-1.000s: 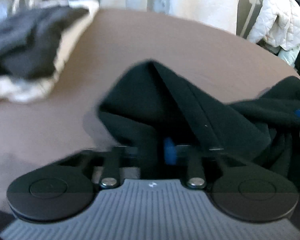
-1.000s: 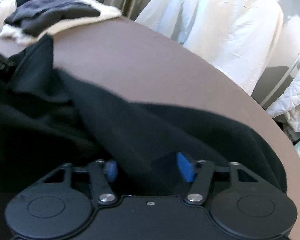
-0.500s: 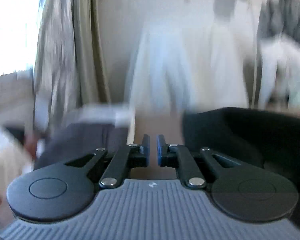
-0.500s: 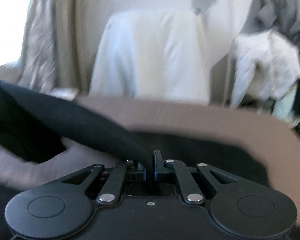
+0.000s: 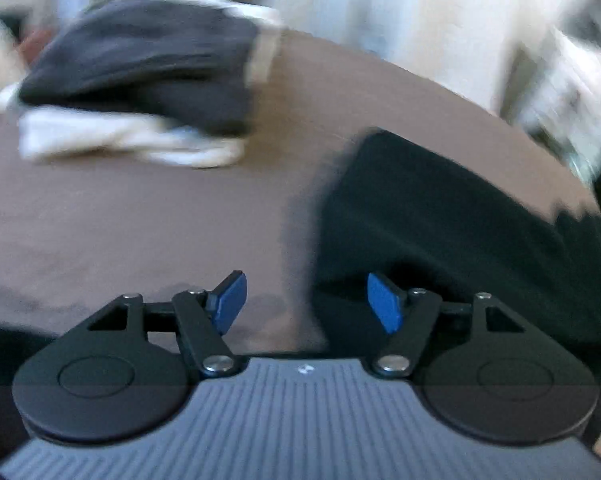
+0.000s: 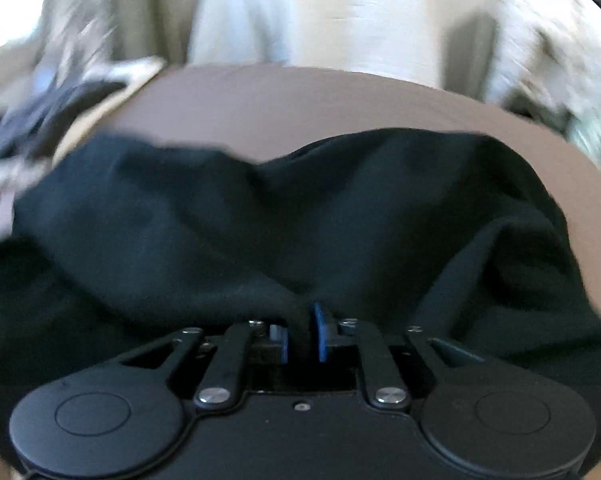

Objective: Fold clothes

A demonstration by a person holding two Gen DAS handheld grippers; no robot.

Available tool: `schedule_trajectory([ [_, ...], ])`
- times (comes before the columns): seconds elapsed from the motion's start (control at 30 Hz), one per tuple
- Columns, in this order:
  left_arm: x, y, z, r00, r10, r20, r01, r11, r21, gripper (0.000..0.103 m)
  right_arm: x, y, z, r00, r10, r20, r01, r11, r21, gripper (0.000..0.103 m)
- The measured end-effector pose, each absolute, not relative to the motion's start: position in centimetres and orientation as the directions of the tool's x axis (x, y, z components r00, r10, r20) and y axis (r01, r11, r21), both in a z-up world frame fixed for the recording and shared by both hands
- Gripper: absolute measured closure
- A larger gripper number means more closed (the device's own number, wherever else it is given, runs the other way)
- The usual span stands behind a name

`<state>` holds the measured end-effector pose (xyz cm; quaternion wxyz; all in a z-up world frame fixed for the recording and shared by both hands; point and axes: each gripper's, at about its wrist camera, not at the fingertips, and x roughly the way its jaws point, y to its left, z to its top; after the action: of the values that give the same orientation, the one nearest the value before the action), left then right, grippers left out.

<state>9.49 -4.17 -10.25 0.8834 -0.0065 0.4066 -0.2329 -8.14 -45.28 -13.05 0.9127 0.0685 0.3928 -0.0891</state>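
The brown bed cover [image 5: 132,216] is smooth and fills most of both views. A big black piece of clothing [image 6: 284,224] lies on it, bunched up with soft folds; in the left wrist view its edge [image 5: 440,208] sits on the right side. Far back on the left lies a pile of clothes [image 5: 140,76], dark ones on top of white ones. The pile and the black clothing are apart, with bare brown cover between them.
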Motion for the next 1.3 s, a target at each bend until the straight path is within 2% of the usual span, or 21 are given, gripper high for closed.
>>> schedule_trajectory([
  [0.07,8.4,-7.6,-10.8,0.561,-0.388,-0.731,0.522,0.851,-0.051,0.033,-7.9,-45.5,-13.4,0.683,-0.116,-0.721,0.230,0.971,0.061,0.083],
  [0.1,8.1,-9.0,-11.2,0.570,-0.368,-0.735,0.554,0.833,0.012,0.024,-7.8,-45.3,-13.6,0.684,-0.129,-0.718,0.228,0.973,0.043,0.081],
  [0.17,7.8,-11.2,-12.4,0.609,-0.316,-0.727,0.546,0.832,0.096,0.021,-7.5,-44.5,-14.0,0.689,-0.186,-0.700,0.218,0.975,-0.044,0.073],
  [0.23,8.9,-12.3,-13.7,0.625,-0.282,-0.728,0.506,0.856,0.103,0.044,-7.1,-43.4,-14.2,0.708,-0.245,-0.662,0.201,0.969,-0.144,0.072],
  [0.27,9.8,-12.5,-13.8,0.612,-0.281,-0.739,0.490,0.868,0.076,0.064,-6.8,-42.9,-14.3,0.720,-0.272,-0.639,0.191,0.962,-0.194,0.075],
  [0.3,10.4,-12.5,-13.3,0.625,-0.277,-0.730,0.469,0.881,0.067,0.078,-6.4,-42.5,-14.2,0.736,-0.286,-0.614,0.180,0.956,-0.229,0.079],
  [0.33,10.4,-12.3,-11.9,0.675,-0.260,-0.691,0.437,0.895,0.090,0.085,-6.0,-42.4,-13.9,0.754,-0.282,-0.593,0.172,0.956,-0.236,0.092],
  [0.4,10.2,-11.8,-8.8,0.780,-0.211,-0.589,0.362,0.920,0.148,0.086,-5.7,-43.1,-11.8,0.791,-0.248,-0.560,0.188,0.968,-0.163,0.094],
  [0.5,5.4,-10.3,-2.9,0.950,-0.124,-0.286,0.202,0.943,0.264,0.086,-7.1,-43.8,-7.8,0.847,-0.219,-0.485,0.219,0.974,-0.058,0.094],
  [0.57,1.7,-9.7,-0.2,0.989,-0.098,-0.110,0.129,0.939,0.318,0.085,-8.2,-43.0,-6.7,0.871,-0.230,-0.435,0.204,0.973,-0.106,0.094],
  [0.6,0.2,-10.0,0.3,0.991,-0.100,-0.089,0.126,0.923,0.364,0.085,-8.6,-42.5,-6.6,0.872,-0.238,-0.428,0.190,0.970,-0.152,0.094],
  [0.67,-1.2,-10.3,-0.3,0.972,-0.124,-0.198,0.199,0.885,0.421,0.084,-9.4,-42.3,-8.2,0.839,-0.267,-0.474,0.170,0.956,-0.237,0.094],
  [0.73,-1.7,-9.6,-2.6,0.898,-0.158,-0.411,0.327,0.864,0.382,0.082,-10.2,-42.6,-10.2,0.792,-0.301,-0.531,0.161,0.942,-0.295,0.096],
  [0.83,-1.1,-7.0,-7.5,0.681,-0.205,-0.703,0.463,0.865,0.196,0.078,-11.6,-44.6,-13.5,0.699,-0.340,-0.629,0.190,0.936,-0.295,0.097],
  [0.9,-1.1,-5.3,-9.4,0.571,-0.214,-0.793,0.467,0.879,0.099,0.072,-11.9,-45.1,-14.8,0.651,-0.327,-0.685,0.169,0.942,-0.290,0.097],
  [0.93,-1.2,-4.7,-9.3,0.560,-0.225,-0.798,0.463,0.883,0.076,0.070,-11.7,-44.6,-15.0,0.641,-0.331,-0.693,0.149,0.939,-0.310,0.097],
  [1.0,-1.1,-3.5,-8.1,0.563,-0.254,-0.787,0.445,0.895,0.029,0.055,-11.3,-43.5,-15.4,0.620,-0.339,-0.707,0.109,0.930,-0.351,0.096],
  [1.07,-1.3,-2.0,-6.4,0.595,-0.298,-0.747,0.399,0.916,-0.048,0.054,-10.5,-43.0,-14.9,0.560,-0.296,-0.774,0.071,0.948,-0.311,0.094],
  [1.13,-1.7,-0.2,-4.6,0.636,-0.336,-0.695,0.343,0.929,-0.135,0.045,-9.6,-42.6,-14.1,0.479,-0.229,-0.847,0.040,0.970,-0.240,0.091],
  [1.2,-1.3,1.0,-3.8,0.671,-0.325,-0.666,0.294,0.942,-0.164,0.025,-9.5,-42.0,-12.3,0.472,-0.057,-0.880,0.004,0.998,-0.063,0.088],
  [1.3,1.4,1.6,-4.6,0.627,-0.345,-0.699,0.254,0.938,-0.236,0.025,-9.1,-40.1,-9.5,0.526,0.150,-0.837,-0.085,0.989,0.124,0.078],
])
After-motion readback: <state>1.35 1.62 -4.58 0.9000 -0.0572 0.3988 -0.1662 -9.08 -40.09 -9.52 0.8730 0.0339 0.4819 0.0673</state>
